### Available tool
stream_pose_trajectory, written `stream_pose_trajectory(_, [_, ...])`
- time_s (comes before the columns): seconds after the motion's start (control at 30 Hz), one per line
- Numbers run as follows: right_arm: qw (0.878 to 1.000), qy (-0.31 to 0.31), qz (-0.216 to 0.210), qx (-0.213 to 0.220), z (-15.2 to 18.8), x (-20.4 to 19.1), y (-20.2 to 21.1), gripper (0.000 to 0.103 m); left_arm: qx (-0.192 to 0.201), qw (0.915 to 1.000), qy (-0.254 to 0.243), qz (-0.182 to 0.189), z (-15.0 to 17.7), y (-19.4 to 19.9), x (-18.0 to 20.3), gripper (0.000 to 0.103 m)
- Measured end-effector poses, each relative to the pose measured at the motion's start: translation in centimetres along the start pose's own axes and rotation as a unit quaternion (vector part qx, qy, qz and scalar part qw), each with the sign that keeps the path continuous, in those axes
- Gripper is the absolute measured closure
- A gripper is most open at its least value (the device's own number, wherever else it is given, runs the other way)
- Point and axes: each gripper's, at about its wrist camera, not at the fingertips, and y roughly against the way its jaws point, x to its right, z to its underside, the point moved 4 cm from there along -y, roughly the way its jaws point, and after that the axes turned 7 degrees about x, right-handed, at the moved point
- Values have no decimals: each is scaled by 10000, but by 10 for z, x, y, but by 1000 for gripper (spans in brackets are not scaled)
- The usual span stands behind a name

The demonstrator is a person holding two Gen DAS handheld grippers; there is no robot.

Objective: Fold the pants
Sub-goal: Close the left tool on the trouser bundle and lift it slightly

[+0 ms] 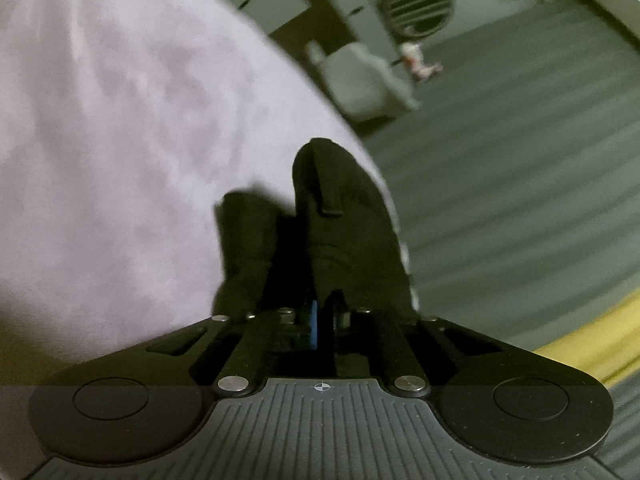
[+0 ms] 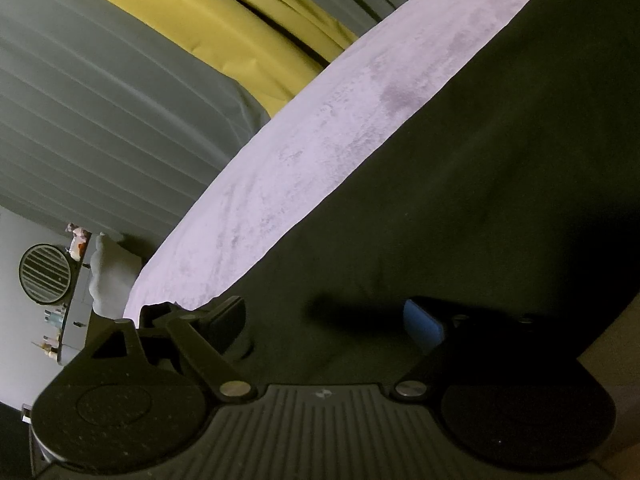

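Between the clenched jaws of the left gripper [image 1: 316,240] sits a bunched fold of the black pants [image 1: 340,208], pinched tight at what looks like a hem or corner, near the edge of the lilac bedcover [image 1: 120,120]. That grip probably serves to lift this end and carry it over for a fold (the cloth rises straight ahead of the fingers, humped above the cover). The right gripper [image 2: 324,316] stands released, its jaws spread wide and holding nothing; the pants [image 2: 480,180] lie flat directly under and ahead of it, stretching away to its right, likely waiting to be seized.
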Motion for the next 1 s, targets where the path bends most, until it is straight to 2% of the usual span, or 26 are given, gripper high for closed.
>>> stream_pose_trajectory(0.1, [9996,49,-15,269,-4,-3,15,16,206,9979,-602,-78,2,19,14,95])
stream_pose_trajectory(0.2, [9982,6,-141,575,-13,-3,36,16,287,9946,-910,-411,5,23,17,93])
stream_pose_trajectory(0.27, [9969,34,-103,777,-23,0,52,16,209,9908,-946,-950,6,16,11,84])
stream_pose_trajectory(0.3, [9962,52,-53,872,-29,3,60,16,248,9877,-968,-1204,6,16,8,74])
stream_pose_trajectory(0.33, [9950,77,73,991,-36,8,69,16,354,9868,-924,-1285,5,19,8,58])
stream_pose_trajectory(0.4, [9911,122,437,1253,-50,22,90,16,814,9805,-1008,-1480,1,32,12,45])
stream_pose_trajectory(0.47, [9863,49,744,1474,-60,40,108,16,1127,9759,-1231,-1404,1,44,22,36])
stream_pose_trajectory(0.53, [9810,-149,1071,1610,-67,64,124,16,1145,9739,-1520,-1237,7,50,37,28])
stream_pose_trajectory(0.63, [9712,-401,1570,1746,-69,98,141,16,1015,9696,-2013,-951,28,59,59,23])
stream_pose_trajectory(0.73, [9627,-670,1952,1749,-65,127,146,16,647,9679,-2365,-551,55,58,86,18])
stream_pose_trajectory(0.87, [9607,-1026,1844,1802,-65,155,141,17,67,9658,-2587,-193,94,52,108,16])
stream_pose_trajectory(0.97, [9603,-980,1660,2018,-75,159,134,20,-250,9571,-2884,-111,122,48,114,16])
stream_pose_trajectory(1.0, [9610,-932,1602,2055,-80,160,131,24,-323,9530,-3011,-54,130,48,115,16])
